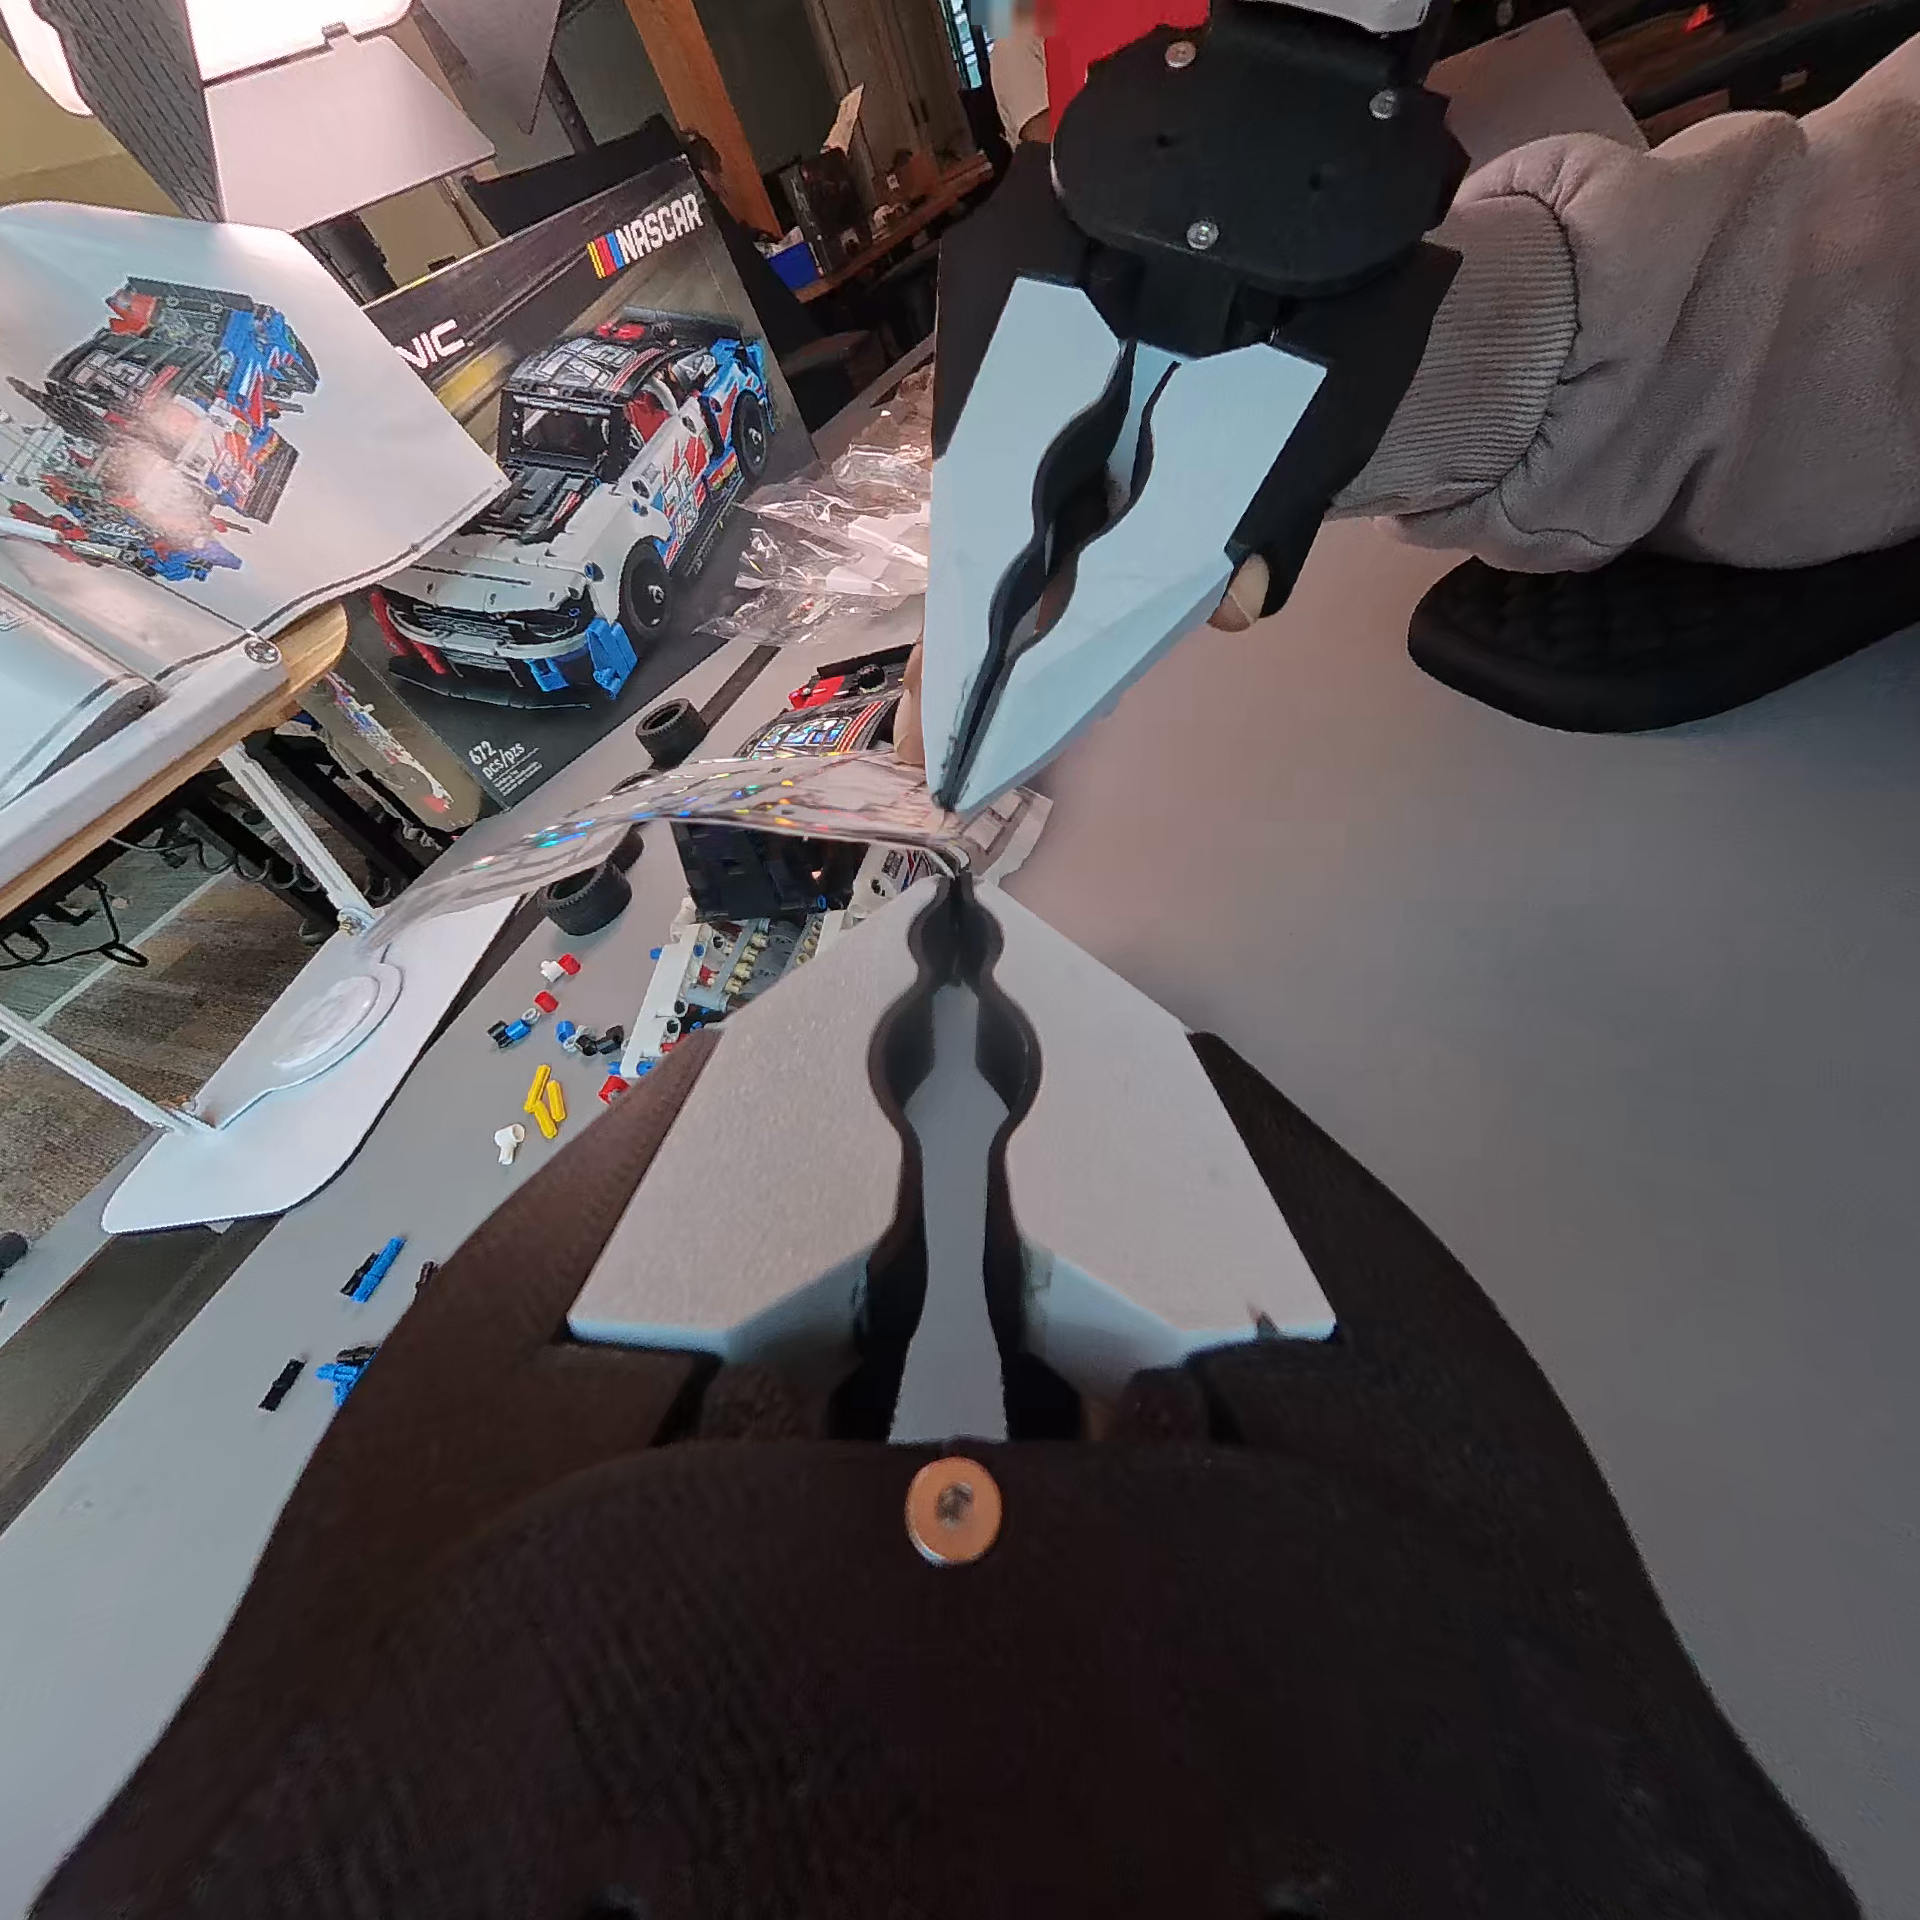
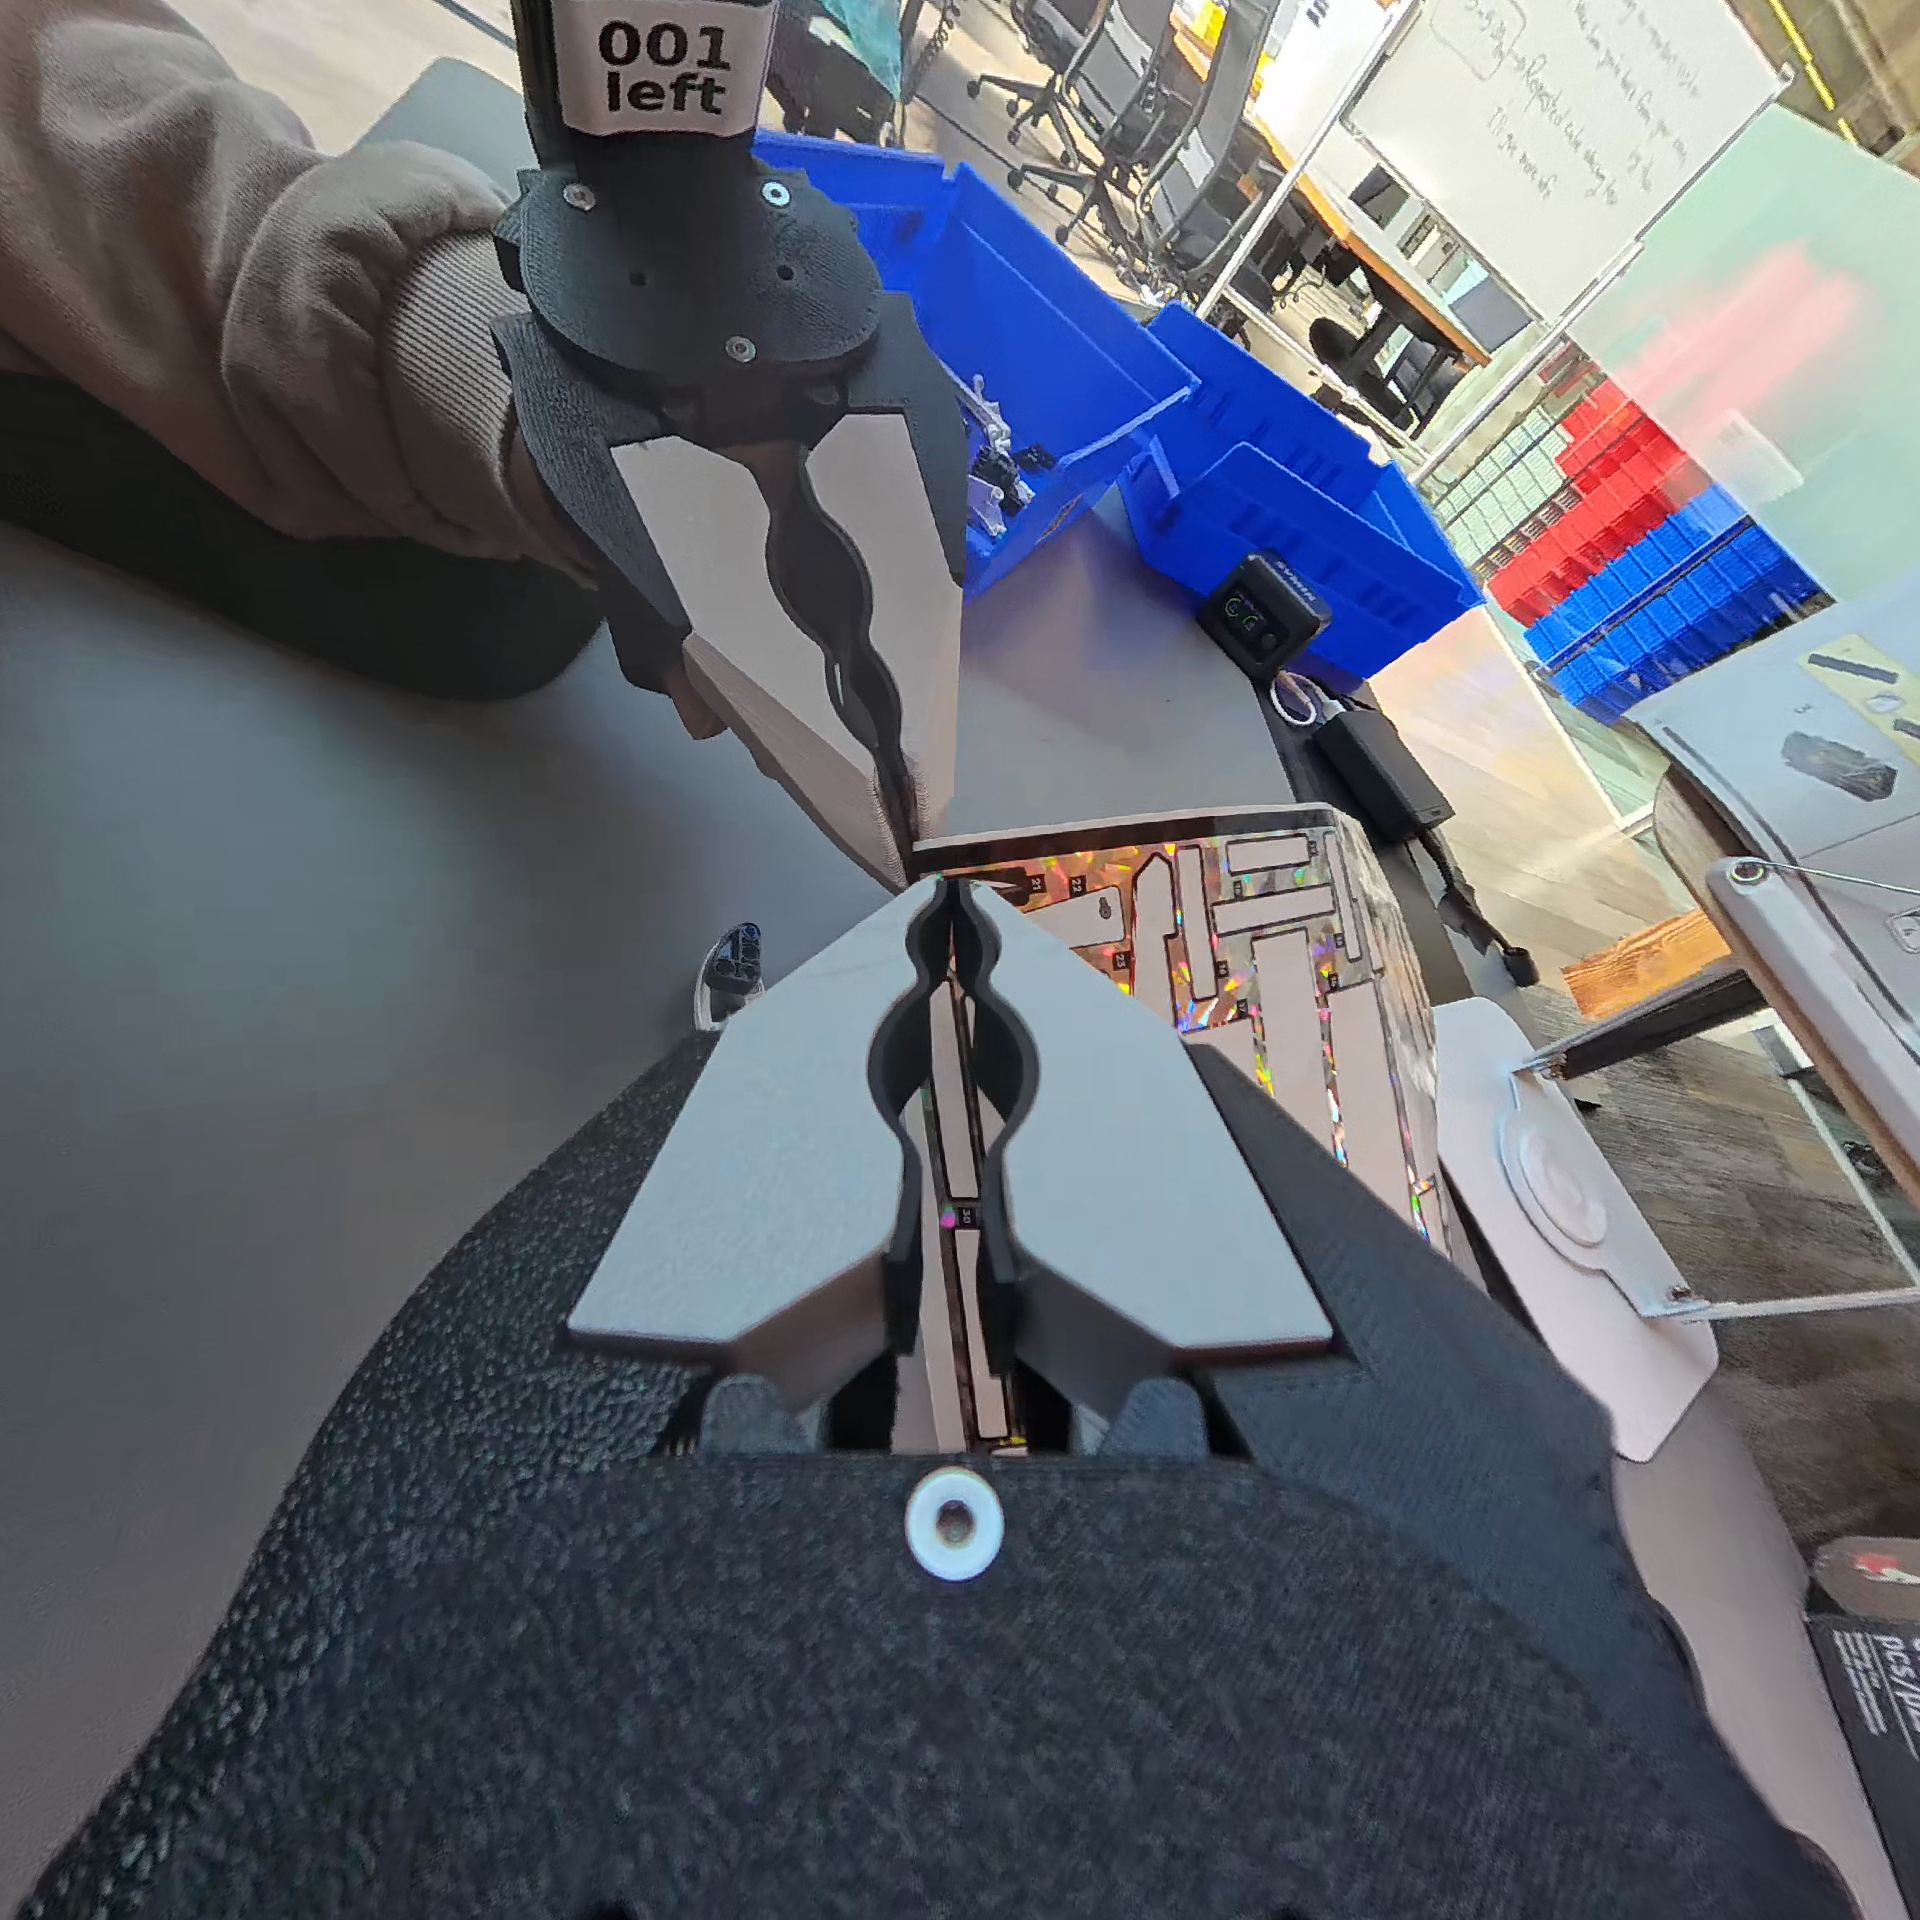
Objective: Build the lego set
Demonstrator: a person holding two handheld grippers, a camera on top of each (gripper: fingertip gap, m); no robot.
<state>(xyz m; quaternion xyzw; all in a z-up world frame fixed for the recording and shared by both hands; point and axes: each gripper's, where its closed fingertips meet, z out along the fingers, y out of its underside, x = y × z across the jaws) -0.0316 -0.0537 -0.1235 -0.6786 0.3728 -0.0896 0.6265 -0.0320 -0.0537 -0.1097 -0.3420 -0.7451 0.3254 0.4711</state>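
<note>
Both claws meet tip to tip over the bench, the left claw point(image 1: 954, 883) and the right claw point(image 2: 948, 883) each clamped together on the same corner of the one holographic sticker sheet point(image 2: 1247, 966), which hangs in the air above the half-built car point(image 1: 790, 831). Pulling at that single corner could, I judge, crease or tear the thin sheet, or let it slip free. Beyond, two loose tyres point(image 1: 587, 896) lie by scattered small pieces point(image 1: 545, 1101), with one set box point(image 1: 582, 499) at the bench's far edge.
</note>
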